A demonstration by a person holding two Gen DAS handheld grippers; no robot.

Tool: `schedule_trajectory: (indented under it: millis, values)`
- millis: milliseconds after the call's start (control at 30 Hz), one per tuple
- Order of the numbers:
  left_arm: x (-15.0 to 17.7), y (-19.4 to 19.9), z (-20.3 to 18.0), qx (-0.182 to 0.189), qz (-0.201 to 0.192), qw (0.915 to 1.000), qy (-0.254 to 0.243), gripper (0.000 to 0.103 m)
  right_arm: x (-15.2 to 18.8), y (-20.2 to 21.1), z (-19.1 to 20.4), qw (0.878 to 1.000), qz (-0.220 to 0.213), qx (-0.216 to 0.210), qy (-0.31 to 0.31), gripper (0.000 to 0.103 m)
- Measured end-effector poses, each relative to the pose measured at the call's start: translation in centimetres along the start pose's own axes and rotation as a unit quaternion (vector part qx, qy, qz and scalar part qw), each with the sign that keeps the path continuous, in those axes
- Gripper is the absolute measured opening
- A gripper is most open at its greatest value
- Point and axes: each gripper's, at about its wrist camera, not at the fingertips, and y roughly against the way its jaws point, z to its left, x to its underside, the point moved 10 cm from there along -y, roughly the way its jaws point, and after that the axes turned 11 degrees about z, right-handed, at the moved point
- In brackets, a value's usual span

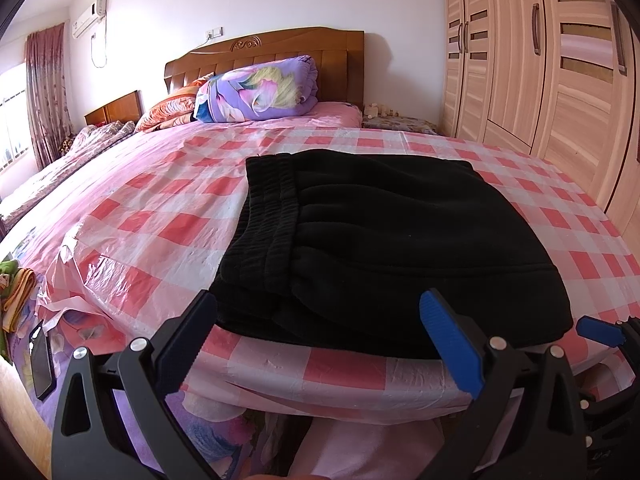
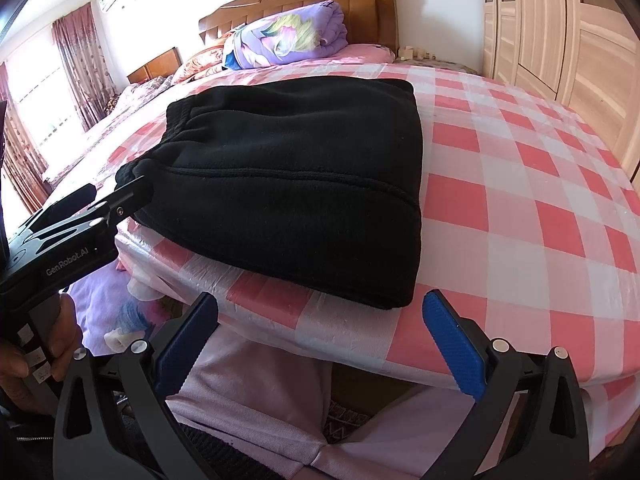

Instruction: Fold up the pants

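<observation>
Pretty clearly someone's bedroom at home: big bed (image 1: 168,200) with a wooden headboard (image 1: 272,60), rolled quilt (image 1: 260,90), wardrobe (image 1: 540,60) along the wall, curtains (image 1: 44,92) and an air conditioner (image 1: 90,18).

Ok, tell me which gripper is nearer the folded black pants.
Left. The left gripper has its open fingers at the near edge of the black pants; the right gripper hangs open off the bed edge, short of the pants' near right corner.

The folded black pants (image 1: 384,240) cover the checked sheet (image 1: 160,208) beneath them, and their inner layers are tucked out of sight. Beside the pants, the right claw (image 1: 600,332) is cut by the picture's edge. Beyond the pants, small items on the nightstand (image 1: 380,111) are too tiny to tell.
</observation>
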Motion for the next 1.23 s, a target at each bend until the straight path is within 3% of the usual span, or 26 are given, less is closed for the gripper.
schedule_trajectory:
  millis: [1233]
  values:
    - [0.3,0.08,0.95,-0.013,-0.002,0.9997,0.019,0.102,0.23,-0.18,0.14,1.0,0.002,-0.003,0.003,0.099]
